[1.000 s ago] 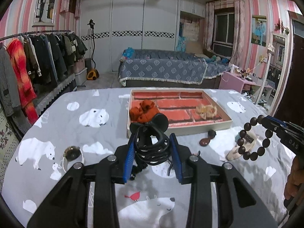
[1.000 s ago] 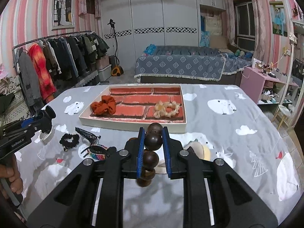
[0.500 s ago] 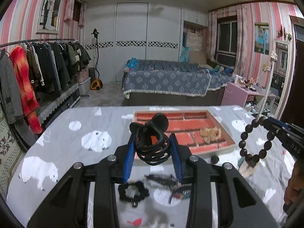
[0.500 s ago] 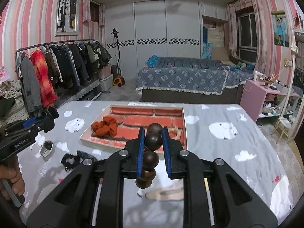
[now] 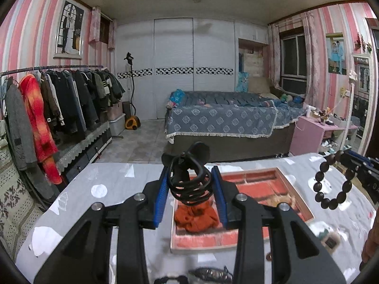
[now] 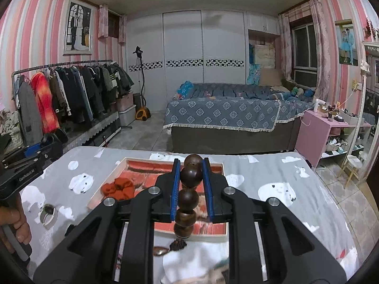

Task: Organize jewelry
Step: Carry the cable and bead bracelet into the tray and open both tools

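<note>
Left gripper [image 5: 190,197]: jaws clamped on a black coiled hair tie [image 5: 189,177], held above the tray [image 5: 305,209] over an orange scrunchie [image 5: 195,216]. Right gripper [image 6: 190,189]: jaws narrow, pinching a dark wooden bead bracelet [image 6: 188,196] above the tray's near edge on the tabletop [image 6: 272,172].

Tray [image 5: 305,215] on table [image 5: 78,201], far half. Scrunchie [image 5: 196,215] in tray, left compartment. Ring [image 6: 47,213] on table, left of tray. Bed [image 6: 222,116] behind table. Clothes rack [image 6: 61,90] left of bed. Side cabinet [image 6: 324,137] right of bed.
</note>
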Tool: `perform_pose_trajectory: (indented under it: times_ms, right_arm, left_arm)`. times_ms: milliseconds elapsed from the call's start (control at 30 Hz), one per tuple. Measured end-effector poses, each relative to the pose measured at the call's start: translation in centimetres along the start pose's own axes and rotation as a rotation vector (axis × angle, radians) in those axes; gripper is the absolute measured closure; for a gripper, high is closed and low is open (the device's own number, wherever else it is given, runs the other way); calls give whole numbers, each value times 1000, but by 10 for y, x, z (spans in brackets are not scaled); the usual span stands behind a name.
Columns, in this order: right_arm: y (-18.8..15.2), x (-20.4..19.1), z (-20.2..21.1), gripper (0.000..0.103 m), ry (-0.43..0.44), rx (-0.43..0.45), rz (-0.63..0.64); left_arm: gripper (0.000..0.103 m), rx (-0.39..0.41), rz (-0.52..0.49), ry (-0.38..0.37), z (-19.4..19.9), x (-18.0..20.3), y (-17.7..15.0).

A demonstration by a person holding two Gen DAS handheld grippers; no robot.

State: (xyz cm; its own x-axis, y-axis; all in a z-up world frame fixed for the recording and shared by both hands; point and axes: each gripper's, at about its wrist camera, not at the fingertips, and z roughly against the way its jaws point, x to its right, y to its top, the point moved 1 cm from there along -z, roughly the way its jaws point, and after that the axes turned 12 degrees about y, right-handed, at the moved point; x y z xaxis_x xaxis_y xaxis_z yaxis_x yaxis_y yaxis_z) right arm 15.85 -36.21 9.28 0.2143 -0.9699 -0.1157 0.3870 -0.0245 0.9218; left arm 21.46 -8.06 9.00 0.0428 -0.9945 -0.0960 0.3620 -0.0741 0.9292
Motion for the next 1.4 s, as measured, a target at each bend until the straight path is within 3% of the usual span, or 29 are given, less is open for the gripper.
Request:
perform_pose_trajectory:
  times_ms: [533, 733, 800, 1000, 1133, 1333, 1400]
  right_arm:
    - [18, 29, -95, 84, 16, -72, -29]
    - [18, 44, -153, 84, 13, -139, -49]
    - [14, 51, -174, 84, 1, -167, -64]
    - [-10, 68, -230, 84, -31, -300, -94]
    - [-24, 77, -237, 83, -75, -336, -91]
    - [-35, 91, -236, 83, -87, -366, -111]
    - [-37, 88, -233, 83, -86, -369, -116]
  left_arm:
    - [68, -67, -27, 31, -100, 38, 4]
    - [68, -145, -25, 39, -155, 52, 2]
    - [68, -195, 0, 3, -178, 55, -5]
    - [67, -333, -58, 61, -230, 60, -34]
    - [67, -392, -64, 39, -243, 56, -48]
    - [66, -421, -86, 28, -248, 58, -55]
    - [59, -419, -88, 22, -247, 58, -54]
